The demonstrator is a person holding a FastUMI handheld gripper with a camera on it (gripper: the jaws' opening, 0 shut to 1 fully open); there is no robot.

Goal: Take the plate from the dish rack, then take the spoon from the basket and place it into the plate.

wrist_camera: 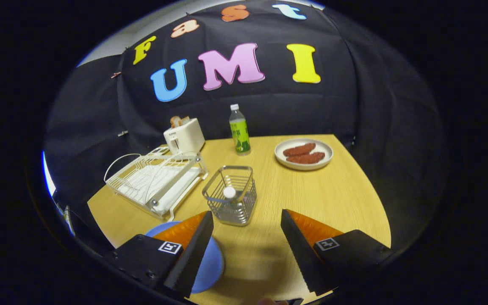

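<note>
We hold our gripper (247,220) wide open and empty, near the wire basket (231,194) with the spoon (229,193), blue plate (210,267) under the left finger.

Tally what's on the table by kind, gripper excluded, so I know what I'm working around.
Plates: 2, blue plate under the left finger, white plate holding sausages
Racks and baskets: 2, dish rack, wire basket with the spoon
Spoons: 1
Toasters: 1
Bottles: 1
Sausages: 2
Total: 9
Gripper open, empty.
</note>
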